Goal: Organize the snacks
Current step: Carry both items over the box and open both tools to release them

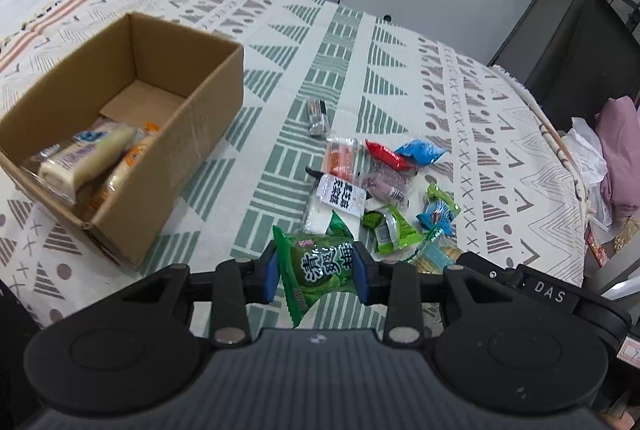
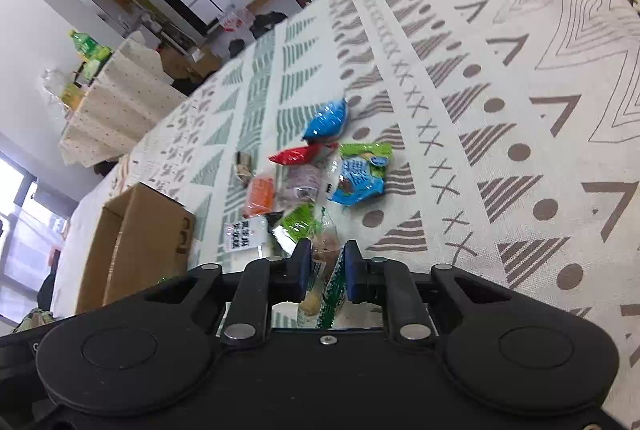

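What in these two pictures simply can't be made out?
- Left wrist view: the box bottom under the white packets; its near wall hides it.
- Left wrist view: the lower green packet, hidden behind the left gripper.
- Right wrist view: the clear packet, mostly covered by the right gripper; contents unclear.

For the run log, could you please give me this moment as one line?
left gripper: shut on green snack packet | right gripper: shut on clear-and-green packet | cardboard box: some snacks inside | loose snacks: on patterned cloth
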The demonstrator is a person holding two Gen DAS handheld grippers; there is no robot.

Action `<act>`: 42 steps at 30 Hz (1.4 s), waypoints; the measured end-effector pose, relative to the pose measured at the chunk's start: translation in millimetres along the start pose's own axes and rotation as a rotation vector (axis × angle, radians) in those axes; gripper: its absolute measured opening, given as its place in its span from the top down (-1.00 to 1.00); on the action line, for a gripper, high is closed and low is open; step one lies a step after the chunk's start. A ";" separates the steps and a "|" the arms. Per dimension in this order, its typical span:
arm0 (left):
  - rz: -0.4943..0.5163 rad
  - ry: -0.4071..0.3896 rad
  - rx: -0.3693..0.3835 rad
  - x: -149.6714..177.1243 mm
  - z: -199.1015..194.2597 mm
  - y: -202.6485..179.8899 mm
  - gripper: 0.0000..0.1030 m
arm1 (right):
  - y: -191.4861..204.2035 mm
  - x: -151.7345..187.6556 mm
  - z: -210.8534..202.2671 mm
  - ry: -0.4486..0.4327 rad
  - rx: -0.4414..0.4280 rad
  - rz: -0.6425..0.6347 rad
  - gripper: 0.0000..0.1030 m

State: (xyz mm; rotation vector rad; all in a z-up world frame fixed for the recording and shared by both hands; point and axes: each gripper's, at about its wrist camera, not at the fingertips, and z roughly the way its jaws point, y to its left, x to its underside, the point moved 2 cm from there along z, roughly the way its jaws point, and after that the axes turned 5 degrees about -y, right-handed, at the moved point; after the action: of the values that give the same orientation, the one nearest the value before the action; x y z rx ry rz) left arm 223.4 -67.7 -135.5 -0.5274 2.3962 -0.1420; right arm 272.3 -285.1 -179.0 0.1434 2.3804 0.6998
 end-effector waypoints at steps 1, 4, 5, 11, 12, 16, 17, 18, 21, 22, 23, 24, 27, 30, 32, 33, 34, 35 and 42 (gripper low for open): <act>0.004 -0.011 -0.001 -0.8 -3.8 -0.1 0.31 | 1.2 0.1 -3.2 -0.009 -0.005 -0.002 0.68; 0.012 -0.037 -0.001 -2.6 -15.0 0.5 0.31 | 5.5 -0.3 -11.2 -0.035 -0.025 -0.005 0.69; 0.012 -0.044 -0.002 -3.4 -18.6 1.2 0.31 | 7.3 -0.8 -13.8 -0.044 -0.031 -0.007 0.69; 0.001 -0.097 -0.019 -12.2 -39.6 7.5 0.31 | 17.2 -2.4 -29.5 -0.093 -0.101 -0.008 0.69; 0.001 -0.103 -0.021 -13.8 -42.2 8.9 0.31 | 20.0 -2.1 -31.2 -0.098 -0.112 -0.010 0.69; -0.006 -0.126 -0.034 -20.8 -50.9 16.6 0.31 | 33.6 -0.8 -36.6 -0.133 -0.150 -0.027 0.69; -0.009 -0.131 -0.037 -22.7 -52.9 18.8 0.31 | 36.8 -0.1 -36.8 -0.139 -0.156 -0.031 0.69; -0.012 -0.136 -0.040 -24.7 -54.5 21.0 0.31 | 40.2 0.6 -36.3 -0.141 -0.161 -0.034 0.69; -0.020 -0.151 -0.048 -31.1 -59.1 27.9 0.31 | 51.6 3.9 -33.5 -0.142 -0.182 -0.044 0.69; -0.023 -0.156 -0.050 -33.6 -60.4 30.8 0.31 | 56.7 4.7 -31.8 -0.144 -0.186 -0.056 0.69; -0.025 -0.161 -0.054 -35.9 -61.6 33.5 0.31 | 61.4 5.9 -30.7 -0.149 -0.189 -0.064 0.69; -0.029 -0.165 -0.057 -38.1 -62.7 36.5 0.31 | 65.6 6.9 -29.7 -0.153 -0.195 -0.067 0.69; -0.040 -0.174 -0.066 -44.0 -65.8 46.4 0.31 | 77.8 8.7 -25.7 -0.154 -0.215 -0.071 0.69; -0.049 -0.182 -0.076 -50.2 -68.4 57.3 0.31 | 89.7 11.7 -21.4 -0.155 -0.230 -0.079 0.69; -0.056 -0.190 -0.083 -55.0 -69.7 65.1 0.31 | 98.1 10.8 -18.8 -0.161 -0.240 -0.089 0.69; -0.060 -0.194 -0.088 -57.8 -70.2 69.2 0.31 | 102.1 10.0 -18.0 -0.165 -0.247 -0.087 0.69; -0.064 -0.200 -0.092 -60.5 -70.5 73.2 0.31 | 106.0 8.4 -16.9 -0.169 -0.258 -0.086 0.69; -0.069 -0.204 -0.097 -63.5 -70.4 77.5 0.31 | 109.6 7.1 -15.4 -0.174 -0.266 -0.083 0.69; -0.093 -0.203 -0.122 -84.1 -60.1 106.0 0.31 | 132.3 0.6 -2.9 -0.186 -0.310 -0.058 0.69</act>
State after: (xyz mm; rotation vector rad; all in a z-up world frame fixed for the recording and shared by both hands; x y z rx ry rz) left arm 207.9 61.1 -64.3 -0.6769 2.1927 0.0167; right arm 260.4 -173.5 -108.8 0.0069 2.0635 0.9725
